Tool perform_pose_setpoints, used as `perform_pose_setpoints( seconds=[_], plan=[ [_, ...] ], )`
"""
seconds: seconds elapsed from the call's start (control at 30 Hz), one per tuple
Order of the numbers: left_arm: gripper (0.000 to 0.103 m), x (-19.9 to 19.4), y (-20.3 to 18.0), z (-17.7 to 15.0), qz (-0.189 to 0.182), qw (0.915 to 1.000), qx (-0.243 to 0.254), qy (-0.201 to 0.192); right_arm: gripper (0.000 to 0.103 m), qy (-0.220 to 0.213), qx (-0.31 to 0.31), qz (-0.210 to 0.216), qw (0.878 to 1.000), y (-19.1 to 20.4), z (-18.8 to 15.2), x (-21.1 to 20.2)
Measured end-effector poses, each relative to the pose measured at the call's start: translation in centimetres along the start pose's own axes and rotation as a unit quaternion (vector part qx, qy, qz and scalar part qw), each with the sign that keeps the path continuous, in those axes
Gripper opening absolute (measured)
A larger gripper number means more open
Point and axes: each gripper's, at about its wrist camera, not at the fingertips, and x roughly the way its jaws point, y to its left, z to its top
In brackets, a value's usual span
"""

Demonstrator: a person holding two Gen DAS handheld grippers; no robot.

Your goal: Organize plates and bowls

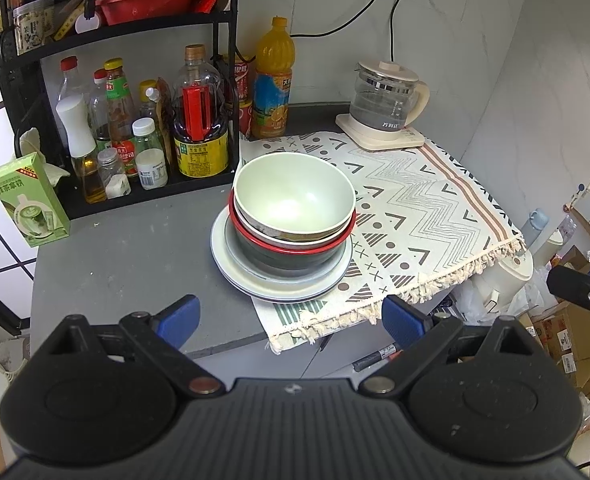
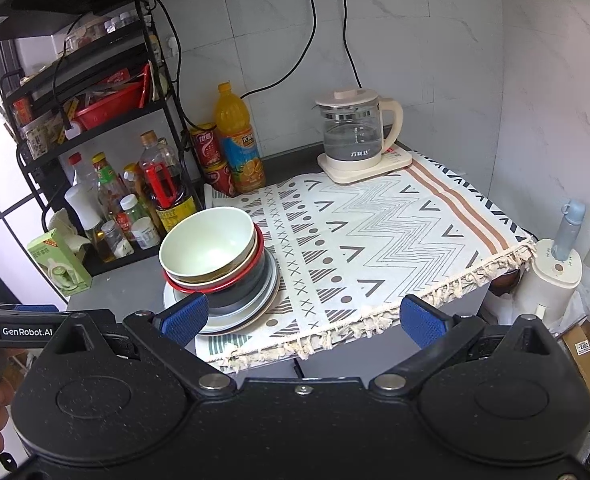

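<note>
stack: bowls [image 1: 293, 196] nested on plates [image 1: 255, 280], straddling cloth [image 1: 415, 216] edge mid-surface [image 1: 135, 248] | likely rigid, slick, breakable; grip rim | left gripper [image 1: 291, 320], right gripper [image 2: 303, 320]: jaws spread, empty

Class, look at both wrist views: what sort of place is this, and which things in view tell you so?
Most likely a small home kitchen corner. A black rack holds sauce and oil bottles, a glass electric kettle sits plugged in by the wall, and nested bowls rest on plates on the grey counter.
</note>
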Motion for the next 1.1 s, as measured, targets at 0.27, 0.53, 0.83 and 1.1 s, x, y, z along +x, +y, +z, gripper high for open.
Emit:
perform_pose_setpoints(
  seconds=[0.27, 0.53, 0.83, 1.1],
  plan=[
    [0.096, -0.1, 0.0, -0.2, 0.000, 1.0000, 0.002, -0.002, 0.103, 0.002, -0.002, 0.001, 1.000, 0.2, 0.0, 0.0],
    [0.096, 0.0, 0.2, -0.2, 0.002, 1.0000, 0.002, 0.005, 0.103, 0.002, 0.000, 0.004, 1.000, 0.4, -0.2, -0.1],
    [0.096, 0.0, 0.6, -0.4, 0.005, 1.0000, 0.004, 0.007, 0.103, 0.004, 0.001, 0.008, 1.000, 0.9, -0.3, 0.2],
    [0.096, -0.1, 0.9, -0.6, 0.009, 0.9999, 0.002, 0.010, 0.103, 0.007, -0.006, 0.015, 1.000, 1.4, -0.3, 0.4]
  ],
)
